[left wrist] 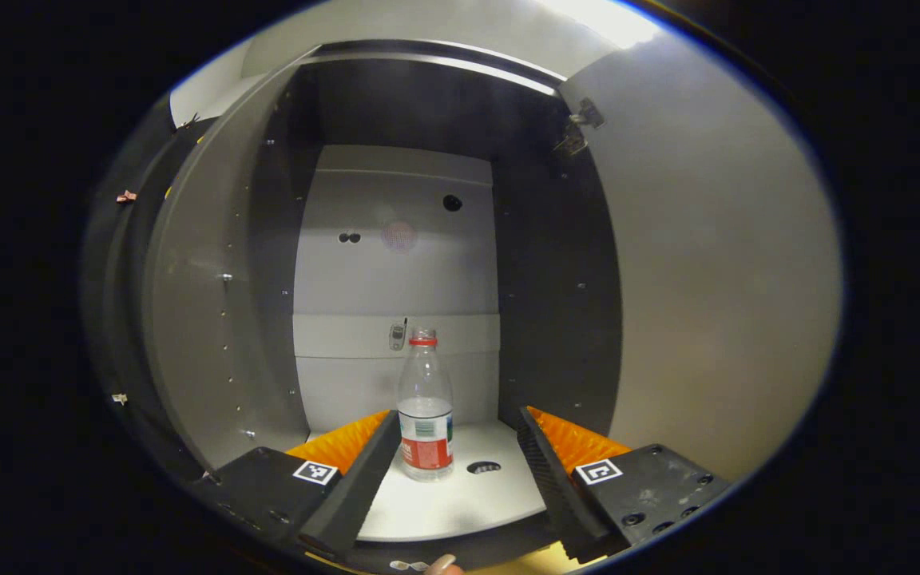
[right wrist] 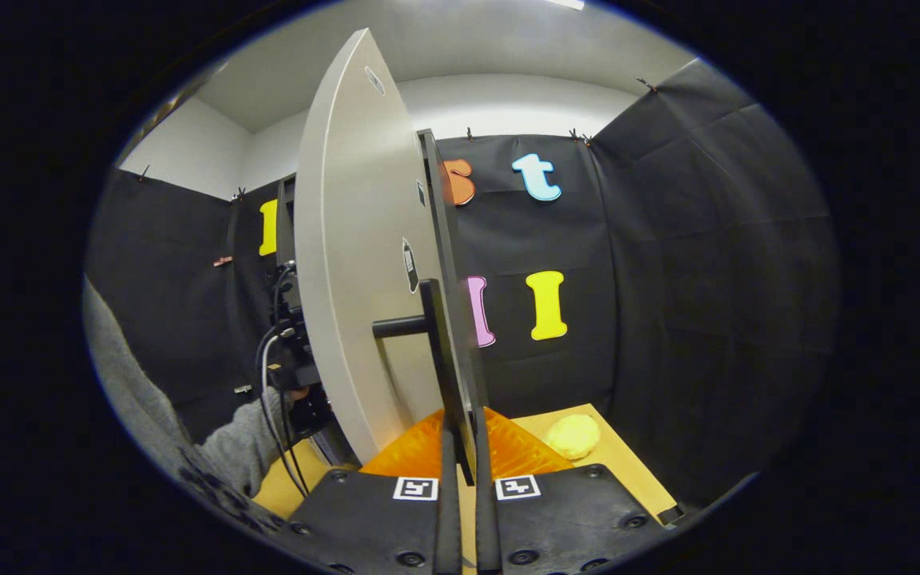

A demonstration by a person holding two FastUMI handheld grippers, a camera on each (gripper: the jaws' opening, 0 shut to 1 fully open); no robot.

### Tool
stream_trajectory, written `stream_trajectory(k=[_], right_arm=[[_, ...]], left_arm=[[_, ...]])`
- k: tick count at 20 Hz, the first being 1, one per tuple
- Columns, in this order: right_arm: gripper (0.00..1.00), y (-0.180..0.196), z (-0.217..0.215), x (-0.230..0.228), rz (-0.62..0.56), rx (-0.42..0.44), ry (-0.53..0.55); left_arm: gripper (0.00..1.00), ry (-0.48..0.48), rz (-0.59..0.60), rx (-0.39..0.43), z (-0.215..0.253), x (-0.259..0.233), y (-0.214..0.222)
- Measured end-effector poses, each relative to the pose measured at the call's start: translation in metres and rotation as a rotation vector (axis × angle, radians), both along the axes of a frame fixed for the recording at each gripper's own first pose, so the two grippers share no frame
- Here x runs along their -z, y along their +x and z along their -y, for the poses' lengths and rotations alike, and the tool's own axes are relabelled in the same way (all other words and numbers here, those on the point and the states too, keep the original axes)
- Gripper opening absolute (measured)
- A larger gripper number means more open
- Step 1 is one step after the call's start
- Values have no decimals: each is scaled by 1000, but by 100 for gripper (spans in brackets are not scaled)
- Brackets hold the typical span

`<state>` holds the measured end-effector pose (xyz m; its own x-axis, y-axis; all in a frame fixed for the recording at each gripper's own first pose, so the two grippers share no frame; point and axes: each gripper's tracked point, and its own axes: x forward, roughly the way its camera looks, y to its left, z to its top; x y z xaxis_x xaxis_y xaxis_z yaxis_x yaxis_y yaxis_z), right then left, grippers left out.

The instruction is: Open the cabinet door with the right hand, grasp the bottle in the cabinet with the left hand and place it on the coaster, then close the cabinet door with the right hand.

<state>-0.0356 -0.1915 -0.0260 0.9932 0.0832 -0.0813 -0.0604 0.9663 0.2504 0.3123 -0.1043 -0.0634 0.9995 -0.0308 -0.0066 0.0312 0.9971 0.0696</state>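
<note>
Reaching for the bottle (left wrist: 426, 415) works best with the wide-open, empty left gripper (left wrist: 454, 455) kept centred on its waist. The right gripper (right wrist: 460, 447), nearly closed on the door handle (right wrist: 438, 351), should hold the cabinet door (right wrist: 356, 255) steady.

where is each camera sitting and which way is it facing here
Left gripper view: rides the left tool, facing into the open cabinet at the upright bottle; its fingers stand open either side, not touching it.
Right gripper view: rides the right tool, looking along the door's edge, fingers closed on the handle; beyond lies the yellow coaster. A grey sleeve shows at left.
Shared: the open cabinet door, inner face in the left, outer face in the right.
</note>
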Motion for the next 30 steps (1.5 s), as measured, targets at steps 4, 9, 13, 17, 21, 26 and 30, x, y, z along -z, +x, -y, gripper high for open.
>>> stream_trajectory(k=[4, 9, 13, 17, 21, 26, 30], right_arm=[[13, 0, 4, 1, -15, -42, 27], [13, 4, 2, 4, -23, -69, 14], [13, 6, 1, 5, -34, -84, 26], [13, 7, 1, 5, -52, -91, 37], [17, 7, 4, 6, -63, -64, 49], [26, 4, 15, 6, -56, 34, 45], [43, -2, 22, 8, -46, 94, -4]], left_arm=[[93, -2, 0, -29, -14, 10, 46], [93, 9, -25, -55, -31, 30, 94], [92, -32, -69, -52, -40, 45, 122], [93, -18, -109, -21, -36, 57, 134], [78, -31, -93, 34, -23, 46, 124], [78, -11, -59, 115, -13, 20, 81], [78, -36, -30, 200, -8, -4, 36]])
